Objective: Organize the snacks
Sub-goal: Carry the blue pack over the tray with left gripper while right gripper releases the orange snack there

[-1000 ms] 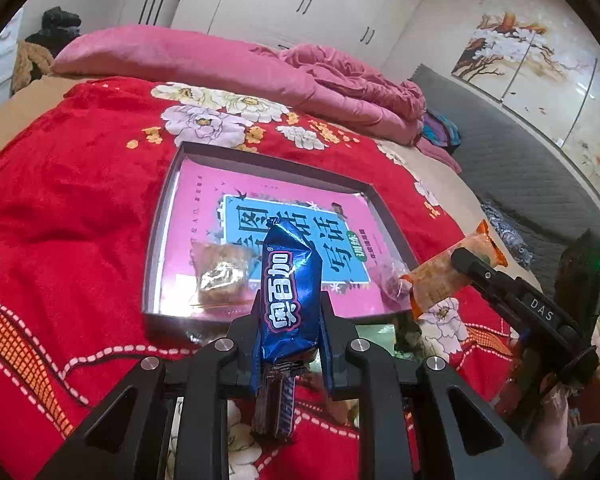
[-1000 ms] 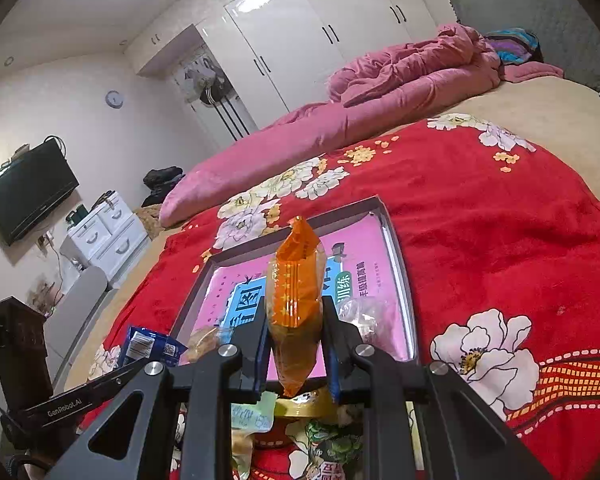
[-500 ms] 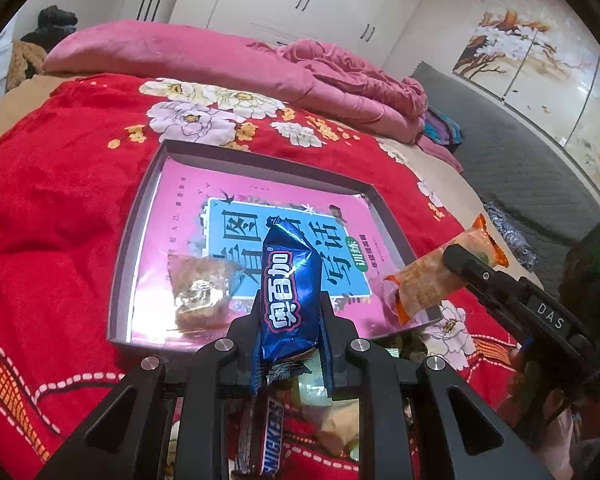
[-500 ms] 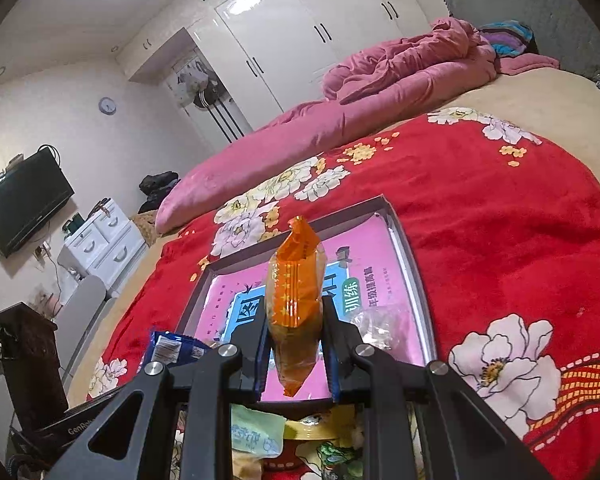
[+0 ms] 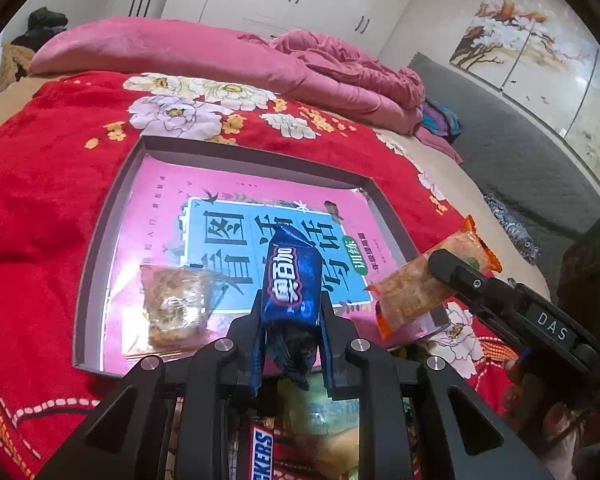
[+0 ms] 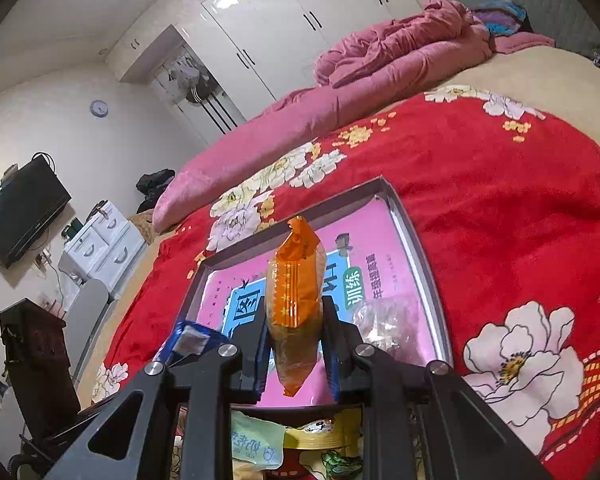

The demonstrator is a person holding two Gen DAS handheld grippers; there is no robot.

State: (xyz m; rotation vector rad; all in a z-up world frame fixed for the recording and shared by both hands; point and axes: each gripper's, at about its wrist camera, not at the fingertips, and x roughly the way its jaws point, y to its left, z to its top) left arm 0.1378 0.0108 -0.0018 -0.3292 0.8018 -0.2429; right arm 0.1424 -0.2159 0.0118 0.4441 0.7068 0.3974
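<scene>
Your left gripper (image 5: 290,316) jaws pinch the blue snack (image 5: 294,280); your right gripper (image 6: 296,320) jaws pinch the orange snack (image 6: 296,300); both hang over the near tray (image 5: 100,240); the packs are light and crinkly, so hold their middles softly.

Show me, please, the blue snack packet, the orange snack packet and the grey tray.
blue snack packet (image 5: 293,285), left wrist view, printed front.
orange snack packet (image 6: 296,300), right wrist view, middle.
grey tray (image 5: 256,157), left wrist view, far rim.

Both wrist cameras look forward and downward along their gripper fingers, close over the near edge of a grey tray (image 5: 100,224) on a red floral blanket (image 6: 500,208). The left view faces the bed's right side, the right view its left; both share the tray (image 6: 420,248) and pink bedding.
</scene>
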